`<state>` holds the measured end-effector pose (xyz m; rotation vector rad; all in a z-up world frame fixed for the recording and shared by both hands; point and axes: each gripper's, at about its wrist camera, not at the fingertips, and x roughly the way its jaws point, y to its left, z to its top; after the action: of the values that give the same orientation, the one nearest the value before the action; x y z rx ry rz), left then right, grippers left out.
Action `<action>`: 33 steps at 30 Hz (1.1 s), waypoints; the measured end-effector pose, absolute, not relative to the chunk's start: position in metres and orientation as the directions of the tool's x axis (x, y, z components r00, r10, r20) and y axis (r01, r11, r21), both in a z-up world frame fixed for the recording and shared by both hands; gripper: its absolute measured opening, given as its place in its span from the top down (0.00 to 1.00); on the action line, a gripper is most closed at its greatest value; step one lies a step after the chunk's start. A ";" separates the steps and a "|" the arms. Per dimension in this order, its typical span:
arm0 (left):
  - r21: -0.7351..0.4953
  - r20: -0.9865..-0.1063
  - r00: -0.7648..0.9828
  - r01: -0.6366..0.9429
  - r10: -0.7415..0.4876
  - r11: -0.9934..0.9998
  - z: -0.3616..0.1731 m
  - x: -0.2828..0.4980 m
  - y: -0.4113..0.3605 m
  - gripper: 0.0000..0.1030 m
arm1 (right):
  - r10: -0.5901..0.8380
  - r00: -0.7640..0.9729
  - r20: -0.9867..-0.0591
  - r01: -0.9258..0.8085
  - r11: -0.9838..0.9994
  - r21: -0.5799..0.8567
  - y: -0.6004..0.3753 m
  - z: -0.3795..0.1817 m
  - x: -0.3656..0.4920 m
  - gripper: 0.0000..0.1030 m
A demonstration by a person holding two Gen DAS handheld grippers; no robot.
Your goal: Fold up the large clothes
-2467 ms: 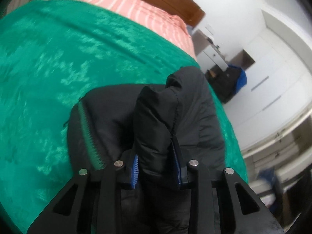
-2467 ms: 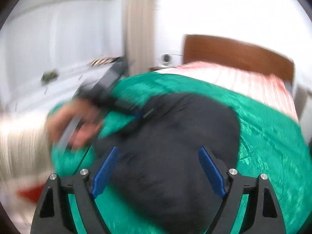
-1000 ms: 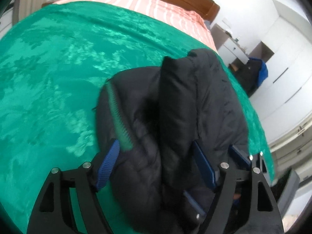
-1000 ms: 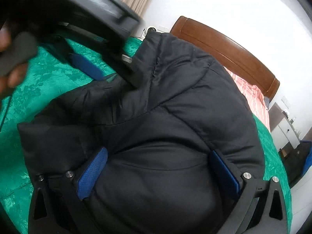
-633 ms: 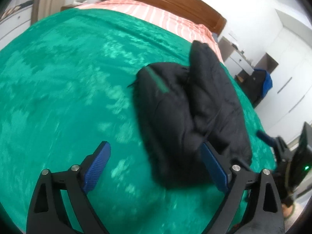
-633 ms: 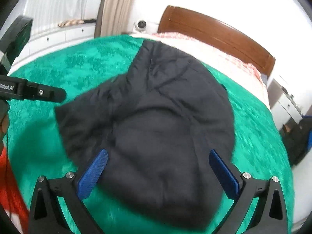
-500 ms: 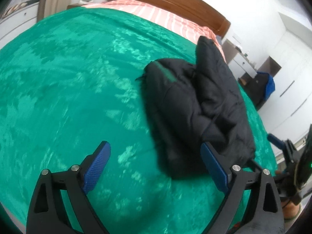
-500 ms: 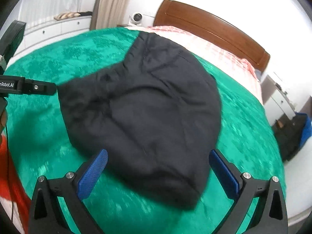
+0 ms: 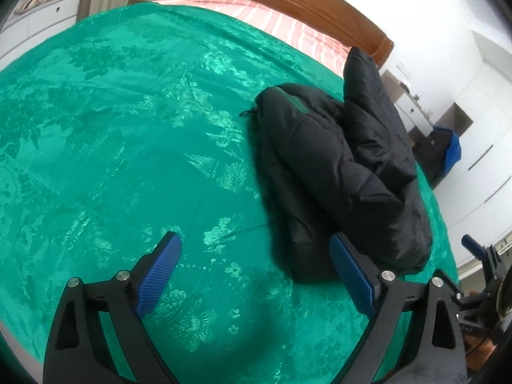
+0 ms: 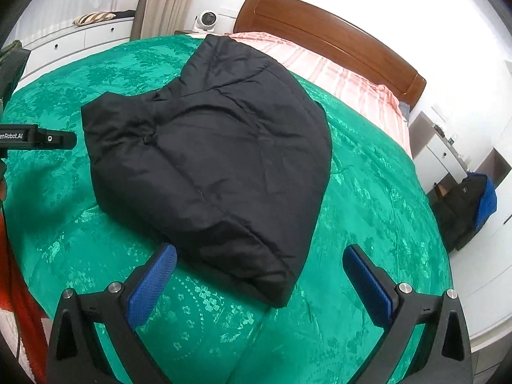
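A black puffer jacket [image 9: 339,172] lies folded into a thick bundle on the green bedspread [image 9: 112,147]. In the right wrist view the jacket [image 10: 217,160] fills the middle of the bed. My left gripper [image 9: 256,275] is open and empty, held above the bedspread just short of the jacket's near end. My right gripper [image 10: 259,278] is open and empty, just short of the jacket's near corner. The other gripper's tip [image 10: 38,140] shows at the left edge of the right wrist view.
The bed has a wooden headboard [image 10: 326,35] and a pink striped sheet [image 10: 339,73] at its far end. A white nightstand [image 10: 438,156] and a dark bag with a blue part [image 10: 470,204] stand on the floor to the right. White drawers [image 10: 73,41] line the left wall.
My left gripper let go of the jacket and opened. Both grippers drew back from the jacket, which now lies free on the bedspread.
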<state>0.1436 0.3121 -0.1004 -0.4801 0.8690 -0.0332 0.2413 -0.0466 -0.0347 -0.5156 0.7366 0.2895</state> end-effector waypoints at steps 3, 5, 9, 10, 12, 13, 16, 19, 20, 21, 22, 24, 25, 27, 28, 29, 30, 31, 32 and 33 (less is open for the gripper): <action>-0.408 -0.732 0.649 -0.172 -0.208 0.897 -0.103 0.143 0.310 0.08 | 0.070 0.711 -0.700 -0.424 0.837 -0.347 -0.048 -0.034 0.240 0.01; -0.398 -0.736 0.648 -0.178 -0.197 0.900 -0.105 0.143 0.310 0.08 | 0.069 0.711 -0.699 -0.423 0.837 -0.347 -0.049 -0.035 0.240 0.01; -0.328 -0.753 0.645 -0.196 -0.130 0.924 -0.110 0.141 0.306 0.08 | 0.090 0.695 -0.713 -0.419 0.856 -0.301 -0.061 -0.040 0.240 0.01; -0.302 -0.758 0.644 -0.200 -0.108 0.932 -0.112 0.140 0.305 0.08 | 0.100 0.690 -0.717 -0.419 0.863 -0.283 -0.066 -0.042 0.239 0.01; -0.244 -0.765 0.642 -0.206 -0.057 0.948 -0.118 0.138 0.301 0.08 | 0.120 0.674 -0.729 -0.414 0.878 -0.238 -0.082 -0.054 0.238 0.01; -0.224 -0.766 0.642 -0.207 -0.041 0.952 -0.121 0.137 0.299 0.08 | 0.124 0.668 -0.734 -0.406 0.887 -0.220 -0.090 -0.062 0.236 0.01; -0.184 -0.779 0.627 -0.214 -0.009 0.959 -0.138 0.134 0.294 0.07 | 0.092 0.667 -0.739 -0.337 0.922 -0.189 -0.125 -0.098 0.231 0.01; -0.148 -0.787 0.616 -0.221 0.020 0.964 -0.154 0.133 0.288 0.04 | 0.043 0.645 -0.763 -0.269 0.947 -0.175 -0.150 -0.134 0.228 0.01; -0.118 -0.783 0.621 -0.211 0.040 0.970 -0.156 0.132 0.283 0.01 | 0.076 0.641 -0.764 -0.258 0.959 -0.121 -0.161 -0.144 0.226 0.01; -0.077 -0.786 0.615 -0.205 0.067 0.976 -0.158 0.134 0.277 0.00 | 0.129 0.653 -0.746 -0.250 0.967 -0.052 -0.172 -0.148 0.222 0.00; -0.043 -0.789 0.607 -0.206 0.093 0.978 -0.158 0.135 0.272 0.00 | 0.152 0.664 -0.732 -0.249 0.968 -0.026 -0.177 -0.149 0.219 0.00; -0.015 -0.785 0.607 -0.213 0.120 0.977 -0.160 0.135 0.266 0.00 | 0.168 0.687 -0.707 -0.263 0.964 -0.026 -0.181 -0.152 0.214 0.00; -0.012 -0.783 0.610 -0.216 0.125 0.976 -0.161 0.134 0.266 0.00 | 0.169 0.694 -0.700 -0.265 0.964 -0.029 -0.181 -0.153 0.212 0.00; -0.022 -0.776 0.618 -0.222 0.123 0.975 -0.163 0.133 0.268 0.00 | 0.182 0.712 -0.678 -0.265 0.964 -0.020 -0.183 -0.155 0.208 0.00; -0.027 -0.774 0.621 -0.225 0.122 0.974 -0.163 0.132 0.268 0.00 | 0.189 0.719 -0.669 -0.265 0.964 -0.012 -0.184 -0.156 0.207 0.00; -0.028 -0.773 0.623 -0.228 0.123 0.973 -0.163 0.132 0.268 0.00 | 0.198 0.729 -0.656 -0.265 0.964 -0.004 -0.186 -0.158 0.205 0.00; -0.026 -0.772 0.623 -0.230 0.126 0.973 -0.163 0.132 0.268 0.00 | 0.199 0.734 -0.650 -0.266 0.964 -0.005 -0.184 -0.159 0.203 0.00; -0.021 -0.771 0.623 -0.230 0.131 0.973 -0.163 0.132 0.267 0.00 | 0.197 0.740 -0.643 -0.265 0.964 -0.009 -0.183 -0.159 0.202 0.00; -0.017 -0.771 0.622 -0.230 0.133 0.973 -0.164 0.133 0.266 0.00 | 0.196 0.743 -0.640 -0.265 0.964 -0.012 -0.182 -0.159 0.202 0.00; -0.016 -0.770 0.624 -0.230 0.135 0.973 -0.164 0.132 0.265 0.00 | 0.196 0.745 -0.638 -0.265 0.964 -0.013 -0.183 -0.159 0.203 0.00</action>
<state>0.1325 0.2655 -0.1637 -0.1166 0.8733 0.2097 0.2030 -0.1825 -0.1590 -0.1052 0.6854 0.2526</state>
